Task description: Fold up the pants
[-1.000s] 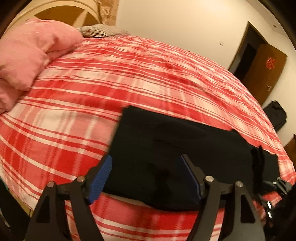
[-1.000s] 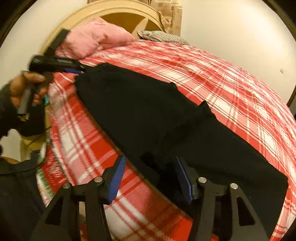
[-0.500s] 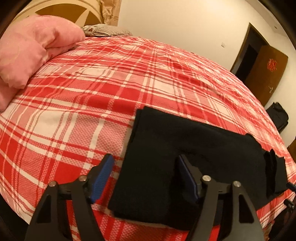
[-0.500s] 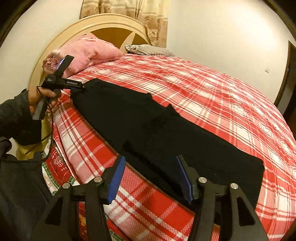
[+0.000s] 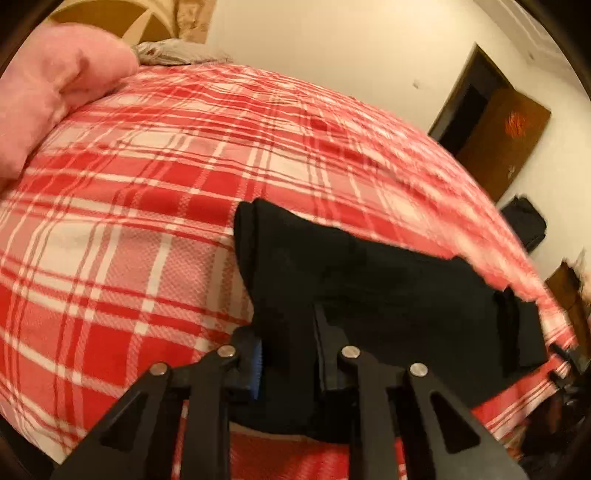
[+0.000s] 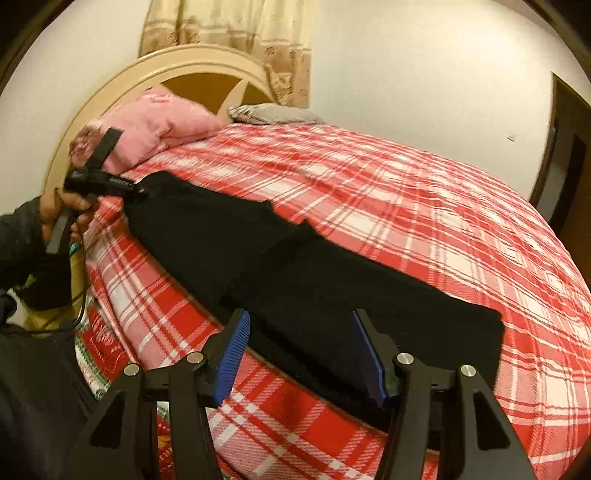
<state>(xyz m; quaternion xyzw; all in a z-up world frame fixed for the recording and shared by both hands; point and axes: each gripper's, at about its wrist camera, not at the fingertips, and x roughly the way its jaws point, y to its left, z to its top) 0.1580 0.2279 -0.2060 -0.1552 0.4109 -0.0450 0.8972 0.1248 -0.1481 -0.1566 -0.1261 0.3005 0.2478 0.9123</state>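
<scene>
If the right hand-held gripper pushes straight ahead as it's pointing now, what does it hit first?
The black pants: the right hand-held gripper has its open jaws framing the near edge, so cloth comes first, though exact depth is unclear.

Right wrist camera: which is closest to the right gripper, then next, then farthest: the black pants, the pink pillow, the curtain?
1. The black pants, lying right in front of the right gripper near the bed's edge.
2. The pink pillow, far up on the left by the headboard.
3. The curtain, on the wall behind the headboard.

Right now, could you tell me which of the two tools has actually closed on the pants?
The left tool: it pinches the black pants at the end nearer the pink pillow. The right tool is open.
</scene>
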